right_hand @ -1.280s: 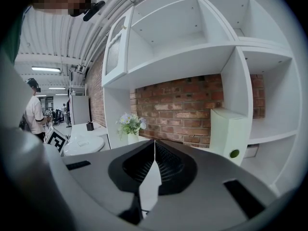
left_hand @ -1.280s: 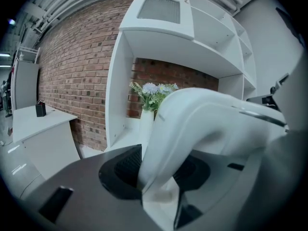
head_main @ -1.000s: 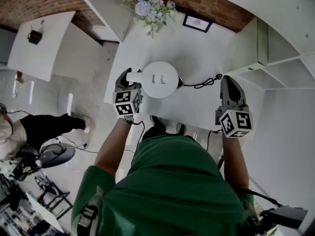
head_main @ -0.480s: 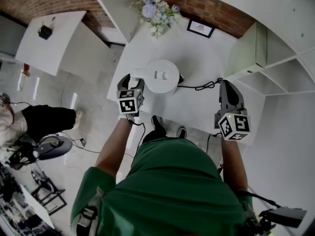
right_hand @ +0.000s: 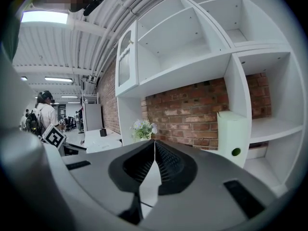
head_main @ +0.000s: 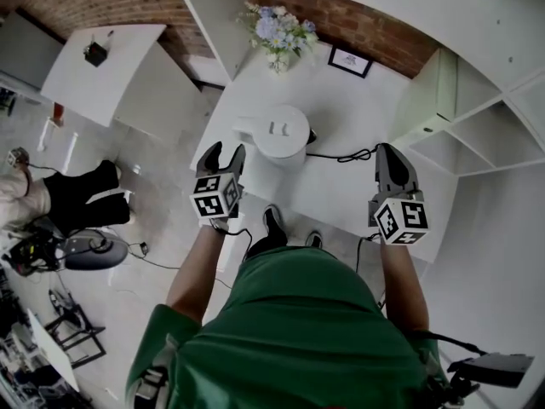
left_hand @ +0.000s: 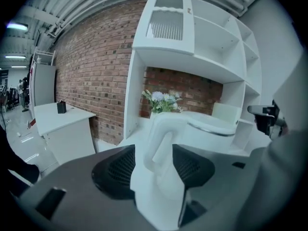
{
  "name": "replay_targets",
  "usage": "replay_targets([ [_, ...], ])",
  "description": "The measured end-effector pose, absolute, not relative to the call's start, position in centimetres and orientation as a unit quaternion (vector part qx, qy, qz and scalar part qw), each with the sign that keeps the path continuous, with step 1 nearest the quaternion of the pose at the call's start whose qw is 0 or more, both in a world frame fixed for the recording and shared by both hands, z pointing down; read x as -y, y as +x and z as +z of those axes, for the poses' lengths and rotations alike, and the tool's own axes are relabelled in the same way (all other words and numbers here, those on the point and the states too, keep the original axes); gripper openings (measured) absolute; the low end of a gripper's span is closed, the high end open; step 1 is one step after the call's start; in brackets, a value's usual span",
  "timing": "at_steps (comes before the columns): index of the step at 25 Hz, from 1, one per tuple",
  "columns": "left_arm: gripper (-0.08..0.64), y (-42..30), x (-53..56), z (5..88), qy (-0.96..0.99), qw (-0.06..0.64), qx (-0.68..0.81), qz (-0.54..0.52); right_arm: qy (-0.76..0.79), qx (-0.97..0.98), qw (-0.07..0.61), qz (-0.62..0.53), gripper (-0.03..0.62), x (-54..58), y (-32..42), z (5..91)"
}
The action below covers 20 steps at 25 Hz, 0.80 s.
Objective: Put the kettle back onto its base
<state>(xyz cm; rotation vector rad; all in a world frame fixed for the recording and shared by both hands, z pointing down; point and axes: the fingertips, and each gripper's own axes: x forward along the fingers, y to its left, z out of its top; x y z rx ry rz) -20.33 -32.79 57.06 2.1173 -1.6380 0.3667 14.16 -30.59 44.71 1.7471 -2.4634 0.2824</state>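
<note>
**Just short of the kettle (head_main: 279,130), the left gripper (head_main: 224,153) is held open**

The kettle is seen upright on the white table (head_main: 341,105), with its cord (head_main: 345,154) trailing to the right. Whether a base lies beneath it cannot be told. The left jaws are spread wide near the handle (head_main: 246,127), with nothing pressed by the pads. The right gripper (head_main: 390,152) is held well apart, its jaws closed together on nothing.

Bright, even indoor light from ceiling lamps (right_hand: 45,17) — heavy fisheye bending, black corners, the left gripper (left_hand: 155,158) soft up close.
</note>
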Motion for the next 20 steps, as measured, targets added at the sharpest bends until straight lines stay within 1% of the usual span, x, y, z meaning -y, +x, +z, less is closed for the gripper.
replay_targets([
  [5, 0.250, -21.4, 31.2, 51.7, 0.763, 0.192, 0.613, 0.074, 0.562, 0.821, 0.046, 0.085, 0.025, 29.8, 13.5, 43.6],
  [8, 0.227, -21.8, 30.1, 47.9, 0.764, 0.166, 0.623, 0.035, 0.558, 0.825, 0.044, 0.080, 0.025, 29.2, 13.3, 43.0],
  [14, 0.105, -21.1, 27.1, 41.4, 0.772, 0.103, 0.628, -0.015, 0.547, 0.833, 0.037, 0.066, 0.025, 27.4, 13.0, 41.4],
  [17, 0.071, -20.1, 25.5, 39.7, 0.776, 0.068, 0.627, -0.008, 0.542, 0.838, 0.034, 0.054, 0.025, 26.2, 13.0, 40.4],
  [20, 0.057, -19.0, 24.0, 38.4, 0.779, 0.049, 0.624, -0.013, 0.539, 0.841, 0.029, 0.039, 0.025, 25.1, 13.3, 39.4],
])
